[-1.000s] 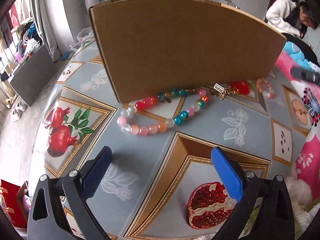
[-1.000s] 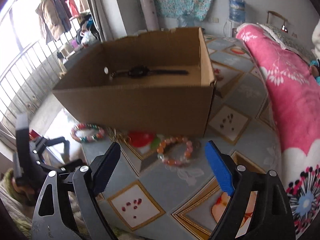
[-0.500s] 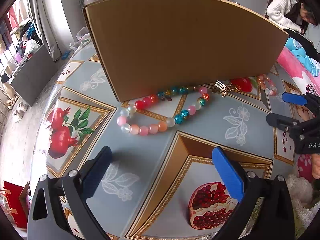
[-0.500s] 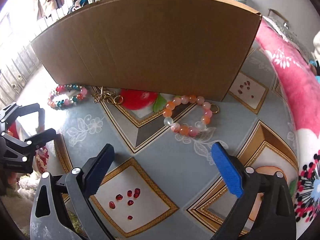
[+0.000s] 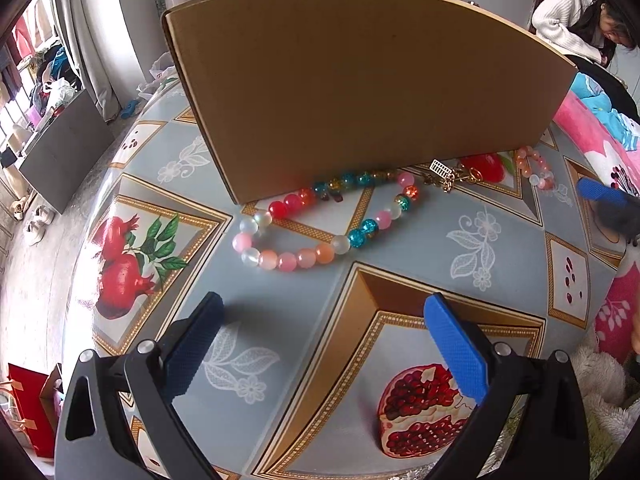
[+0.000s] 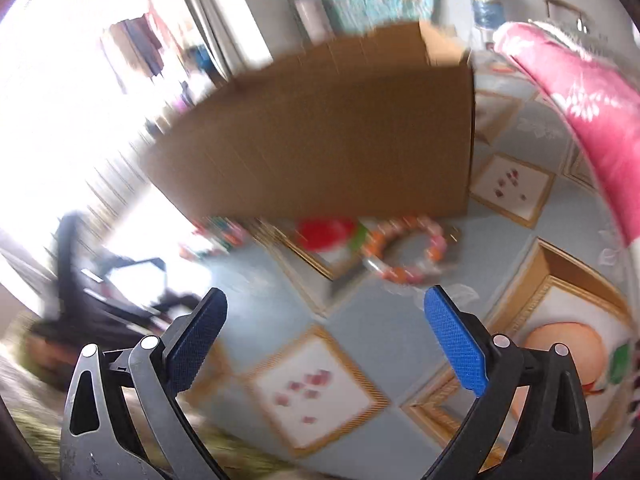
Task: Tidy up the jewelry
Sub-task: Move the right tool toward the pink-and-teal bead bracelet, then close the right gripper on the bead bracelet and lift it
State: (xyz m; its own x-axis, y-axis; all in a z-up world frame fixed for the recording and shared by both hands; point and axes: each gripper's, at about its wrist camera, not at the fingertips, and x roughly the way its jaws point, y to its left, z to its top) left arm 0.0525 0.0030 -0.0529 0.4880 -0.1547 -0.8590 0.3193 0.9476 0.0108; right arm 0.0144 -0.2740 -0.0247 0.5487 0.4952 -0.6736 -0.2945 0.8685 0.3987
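- Since a second ago, your right hand-held gripper (image 6: 324,340) has dropped nearer the desk (image 5: 400,240), and its view has blurred; the inside of the cardboard box (image 5: 360,92) no longer shows.
- Its jaws have just been opening and now stand wide apart, with nothing between them.
- Your left hand-held gripper (image 5: 320,344) has stayed put, jaws spread, holding nothing.
- Near the left gripper, the multicoloured bead bracelet (image 5: 320,224) lies on the desk against the box's near wall.
- To its right lie a gold chain (image 5: 448,172) and the orange-pink bead bracelet (image 6: 404,250), also by the box.
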